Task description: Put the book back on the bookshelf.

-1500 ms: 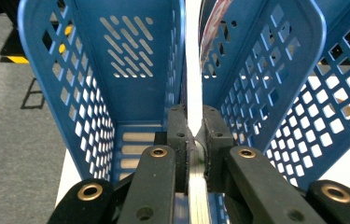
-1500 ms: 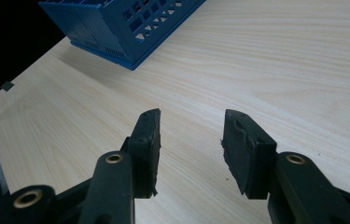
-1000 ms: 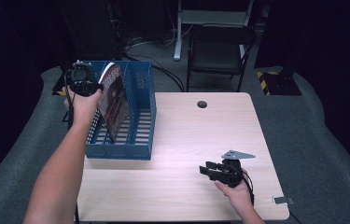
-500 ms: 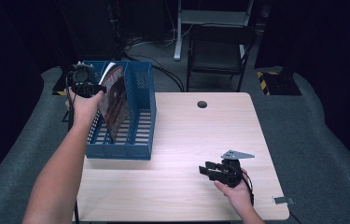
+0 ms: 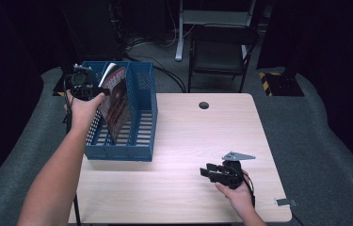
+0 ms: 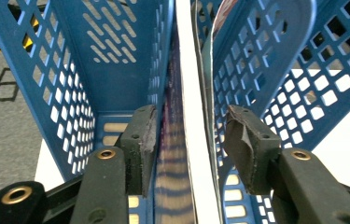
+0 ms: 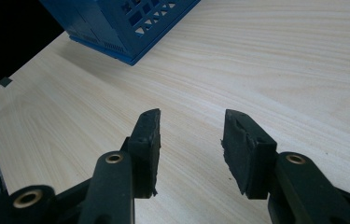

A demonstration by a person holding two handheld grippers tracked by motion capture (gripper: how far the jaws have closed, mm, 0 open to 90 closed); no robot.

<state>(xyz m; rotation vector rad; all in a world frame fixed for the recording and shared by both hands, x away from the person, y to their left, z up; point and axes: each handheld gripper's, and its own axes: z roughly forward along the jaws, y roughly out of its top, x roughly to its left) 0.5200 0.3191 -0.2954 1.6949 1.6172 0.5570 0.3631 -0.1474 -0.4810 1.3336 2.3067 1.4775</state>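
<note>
The magazine (image 5: 116, 103) is thin and glossy, with a dark reddish cover, pale letters near its top and a white spine edge; it stands upright on its lower edge in the middle compartment of the blue file rack (image 5: 143, 127), leaning slightly toward the rack's left side. In the left gripper view its white edge (image 6: 192, 116) runs straight up between two perforated blue dividers, with a second curved page edge just to its right.

Compared with the earlier frames, the left gripper (image 5: 83, 87) has just been opening its jaws: a second ago they were pressed on the magazine's top corner, and now they stand apart at a middling width. The magazine itself has not shifted in the rack, and both hands remain where they were.

The magazine now stands between the left jaws without being squeezed. The left pad (image 6: 141, 140) lies close beside the dark cover, possibly grazing it, while the right pad (image 6: 249, 144) is clearly apart from the white edge, with blue mesh showing in the gap.

The rack sits at the table's (image 5: 188, 141) far left corner. The right gripper (image 5: 217, 173) rests near the table's near right corner, its jaws half open and empty, over bare wood (image 7: 266, 70).
</note>
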